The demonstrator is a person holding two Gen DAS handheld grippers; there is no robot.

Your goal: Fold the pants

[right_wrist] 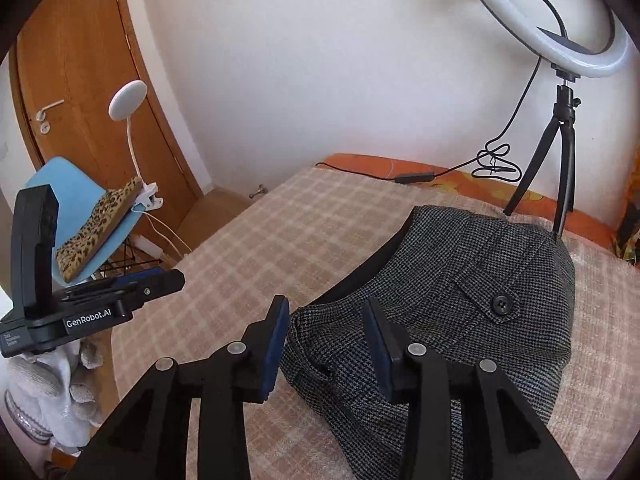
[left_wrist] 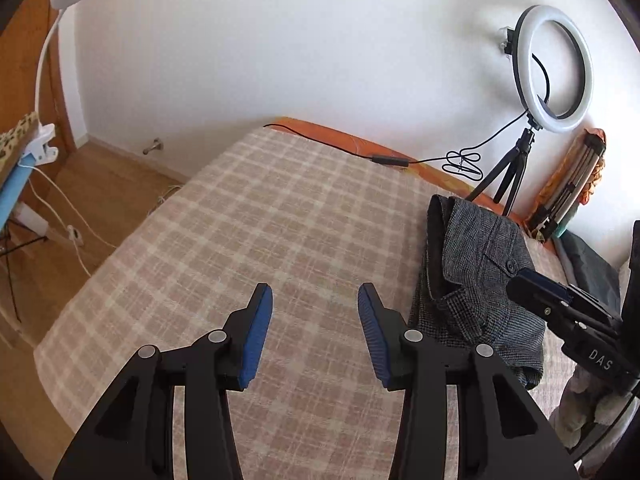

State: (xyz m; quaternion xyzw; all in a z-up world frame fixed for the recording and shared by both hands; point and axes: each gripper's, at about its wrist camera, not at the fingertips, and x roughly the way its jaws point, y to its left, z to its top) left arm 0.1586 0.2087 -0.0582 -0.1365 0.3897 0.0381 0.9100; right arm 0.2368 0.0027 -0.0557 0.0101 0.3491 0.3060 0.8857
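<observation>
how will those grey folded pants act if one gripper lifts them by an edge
The grey pants are soft woven cloth, so they would likely droop and unfold. The stacked layers look fairly thick, probably heavyish. The rough weave should grip the pads rather than slip.

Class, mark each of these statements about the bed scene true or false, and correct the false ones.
1. The pants lie folded on the checked blanket. True.
2. The right gripper is clamped on the pants. False: its jaws are open, gripping nothing.
3. The left gripper holds a sock. False: it is open and empty above the blanket.
4. A ring light stands on a tripod at the bed's far side. True.
5. The pants are plain red. False: they are a dark grey weave.
</observation>
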